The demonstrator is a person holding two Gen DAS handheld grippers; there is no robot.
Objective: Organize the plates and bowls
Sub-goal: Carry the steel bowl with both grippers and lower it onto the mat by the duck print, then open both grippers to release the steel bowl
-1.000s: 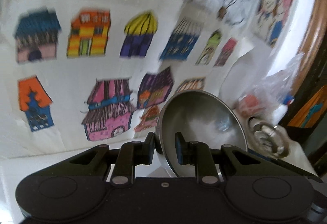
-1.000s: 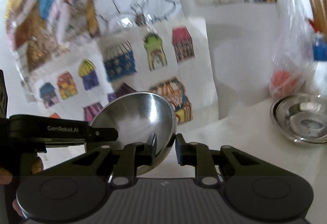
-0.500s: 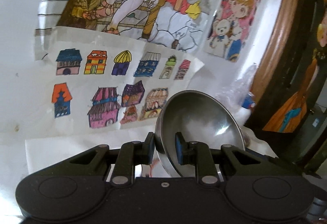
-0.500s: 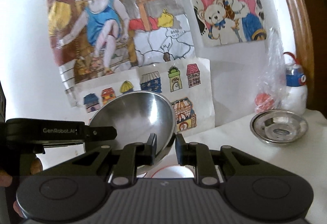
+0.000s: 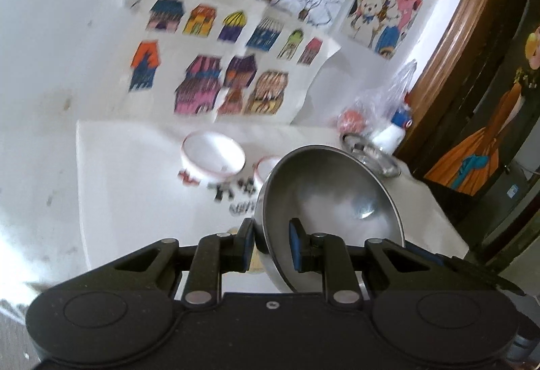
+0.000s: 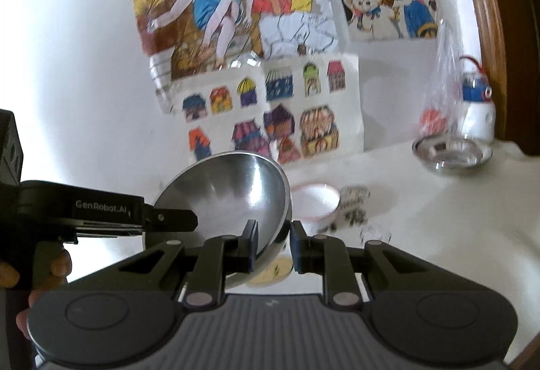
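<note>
Steel is what both grippers carry: in the left wrist view, the left gripper (image 5: 271, 243) pinches the rim of a steel bowl (image 5: 332, 204), one finger outside the wall and one inside, the bowl tipped steeply on edge above the near part of the white tabletop (image 5: 135, 188). Beyond it, toward the back edge, stand a white ceramic bowl with a red rim (image 5: 212, 157) and a second one (image 5: 268, 167) partly hidden behind the steel. A shallow glass dish (image 5: 371, 155) sits near the back right corner, beside a plastic bag (image 5: 381, 103) and a small white bottle (image 5: 395, 129).

From the right wrist view, the right gripper (image 6: 272, 243) clamps the same bowl's opposite rim, fingers narrow on the wall. The left tool's black arm (image 6: 101, 211) reaches in from the left, and a hand (image 6: 50, 272) holds its grip. The red-rimmed bowl lies just behind the steel one.

Judging by the task, the steel bowl is heading down to be set or nested. Level it first so the base meets the surface flat. Both grippers should descend together, since uneven lowering would twist the thin rim in the fingers. Pick a bare patch near the front edge, clear of the ceramic bowls, and release only once it rests steady.
</note>
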